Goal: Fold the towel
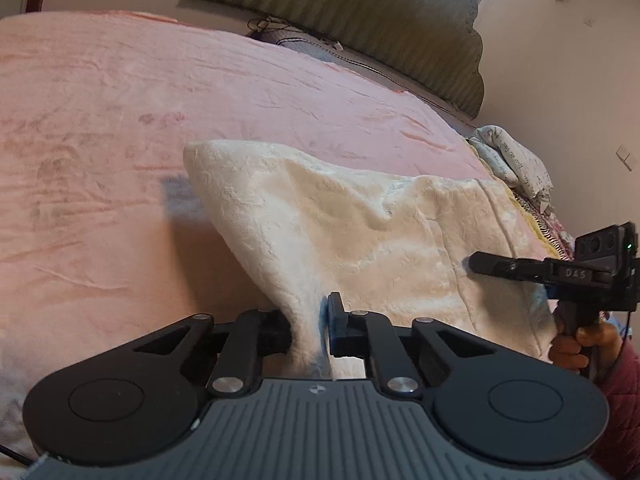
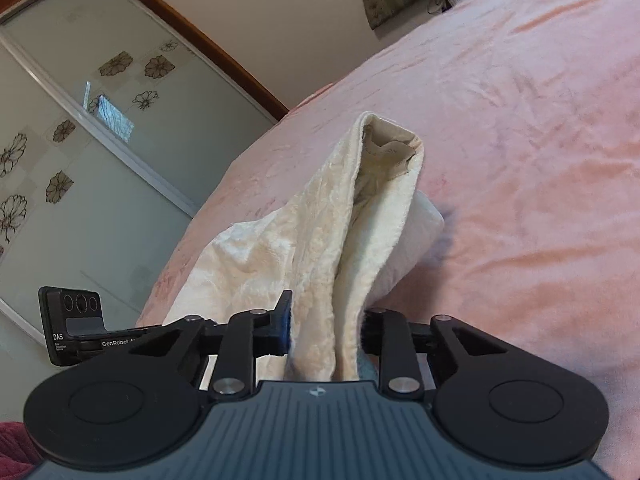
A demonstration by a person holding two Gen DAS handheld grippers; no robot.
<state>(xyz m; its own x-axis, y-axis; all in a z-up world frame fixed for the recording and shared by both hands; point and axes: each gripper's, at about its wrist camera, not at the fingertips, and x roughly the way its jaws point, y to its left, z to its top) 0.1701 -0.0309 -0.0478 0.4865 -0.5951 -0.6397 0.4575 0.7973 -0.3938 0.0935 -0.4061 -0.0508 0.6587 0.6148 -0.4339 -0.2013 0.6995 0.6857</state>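
Here, writing: "DAS" is seen in white on the black body of the right gripper (image 1: 472, 264) in the left wrist view. "DAS" and "GenRobot" are read on the side of the left gripper (image 2: 132, 330) in the right wrist view. Words are printed on a bundled cloth (image 1: 516, 160) at the bed's far right edge, but they are too small to be read.
Things around: a pink blanket (image 1: 120, 120) is spread over the bed. A dark green headboard (image 1: 360, 28) is seen behind it. A glass door (image 2: 80, 160) with flower shapes is seen on the left of the right wrist view.
In the way: nothing is laid on the towel.
Towel: the cream towel (image 1: 340, 220) is on the pink blanket, partly lifted and bunched between both grippers.
Left gripper (image 1: 310, 328): its fingers are pressed in on a bunched bit of towel.
Right gripper (image 2: 326, 332): its fingers are squeezed on a thick fold of towel (image 2: 320, 240).
Hand: the right gripper's handle is held by a hand (image 1: 576, 344) in a dark red sleeve (image 1: 624, 400).
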